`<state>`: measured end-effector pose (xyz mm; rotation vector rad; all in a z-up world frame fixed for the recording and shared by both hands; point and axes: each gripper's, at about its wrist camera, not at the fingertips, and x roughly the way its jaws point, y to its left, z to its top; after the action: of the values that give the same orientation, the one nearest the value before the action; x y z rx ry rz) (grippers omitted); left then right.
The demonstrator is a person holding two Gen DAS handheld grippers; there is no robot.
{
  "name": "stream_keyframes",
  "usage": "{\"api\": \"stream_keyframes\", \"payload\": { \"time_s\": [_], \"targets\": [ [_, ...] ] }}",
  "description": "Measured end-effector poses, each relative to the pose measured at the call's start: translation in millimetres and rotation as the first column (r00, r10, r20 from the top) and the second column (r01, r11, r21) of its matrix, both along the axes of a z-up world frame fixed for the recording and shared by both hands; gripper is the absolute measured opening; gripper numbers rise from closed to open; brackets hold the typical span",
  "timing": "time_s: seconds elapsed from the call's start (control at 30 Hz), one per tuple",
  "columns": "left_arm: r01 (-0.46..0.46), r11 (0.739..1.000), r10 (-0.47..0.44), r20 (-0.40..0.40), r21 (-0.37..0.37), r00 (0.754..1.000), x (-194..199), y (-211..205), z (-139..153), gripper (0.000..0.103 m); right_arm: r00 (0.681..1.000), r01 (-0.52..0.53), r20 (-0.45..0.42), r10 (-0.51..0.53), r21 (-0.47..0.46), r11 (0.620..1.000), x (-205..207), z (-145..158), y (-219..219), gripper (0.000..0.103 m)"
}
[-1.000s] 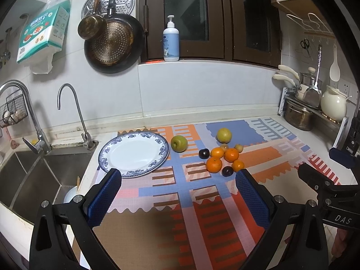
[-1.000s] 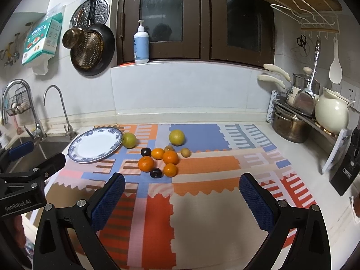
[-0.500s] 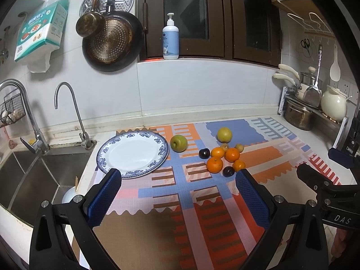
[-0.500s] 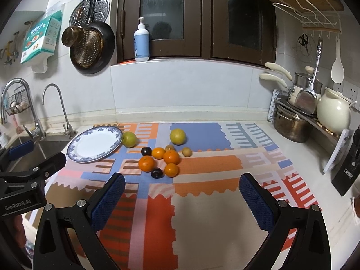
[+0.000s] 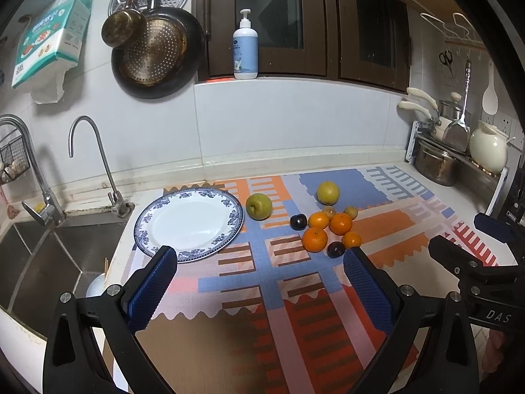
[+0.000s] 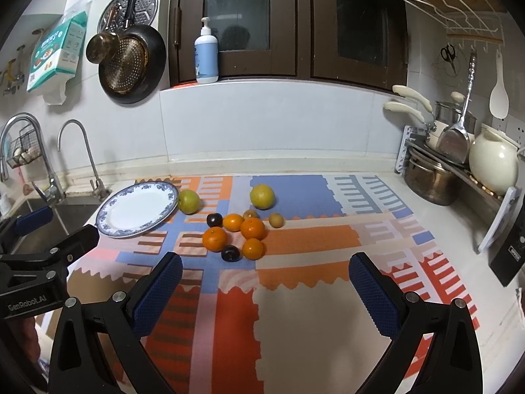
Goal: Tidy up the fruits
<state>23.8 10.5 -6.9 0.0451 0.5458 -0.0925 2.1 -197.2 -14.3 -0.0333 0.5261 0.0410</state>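
An empty blue-rimmed white plate (image 5: 188, 249) (image 6: 111, 226) lies on the patterned mat beside the sink. A green apple (image 5: 259, 206) (image 6: 189, 201) rests just right of its rim. Further right sits a cluster: several oranges (image 5: 314, 239) (image 6: 215, 238), two dark plums (image 5: 336, 249) (image 6: 231, 253), two small brown fruits (image 5: 350, 212) (image 6: 276, 220) and a yellow pear (image 5: 327, 192) (image 6: 262, 196). My left gripper (image 5: 259, 269) hangs open above the mat, short of the plate and the cluster. My right gripper (image 6: 264, 272) is open too, just short of the cluster, holding nothing.
A steel sink (image 5: 36, 259) with two taps drops off left of the plate. At the right stand a pot rack (image 6: 436, 177), a cream jug (image 6: 492, 161) and hanging utensils. Pans hang on the back wall, and a soap bottle (image 5: 245, 51) stands on the sill.
Both views have shifted only slightly; the left gripper drifted a little to the right. Nothing on the mat moved and both grippers stayed open.
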Motion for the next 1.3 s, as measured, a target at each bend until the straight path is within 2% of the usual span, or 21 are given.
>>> {"api": "stream_keyframes", "payload": {
  "time_s": [0.27, 0.57, 0.73, 1.0, 1.3],
  "targets": [
    [0.035, 0.999, -0.035, 0.001, 0.032, 0.999, 21.4, -6.3, -5.1, 0.103, 1.000, -0.002, -0.023, 0.003, 0.022, 1.000, 21.3, -6.8, -2.8, 0.102],
    [0.115, 0.993, -0.115, -0.009, 0.028, 0.993, 53.4, -14.4, -15.0, 0.102, 0.998, -0.009, -0.063, 0.010, 0.019, 1.000, 51.6, -18.2, -6.3, 0.101],
    [0.168, 0.985, -0.167, -0.021, 0.043, 0.986, 73.3, -21.3, -23.1, 0.096, 0.995, -0.038, -0.088, 0.038, 0.000, 0.999, 69.2, -26.2, -4.0, 0.094],
    [0.252, 0.966, -0.248, -0.073, 0.062, 0.966, 104.6, -32.3, -42.8, 0.084, 0.978, -0.093, -0.187, 0.093, 0.008, 0.996, 103.5, -52.7, -2.6, 0.079],
    [0.390, 0.919, -0.374, -0.173, 0.066, 0.911, 134.0, -48.4, -72.4, 0.062, 0.952, -0.140, -0.272, 0.139, 0.018, 0.990, 133.4, -79.3, -3.6, 0.060]
  ]
}}
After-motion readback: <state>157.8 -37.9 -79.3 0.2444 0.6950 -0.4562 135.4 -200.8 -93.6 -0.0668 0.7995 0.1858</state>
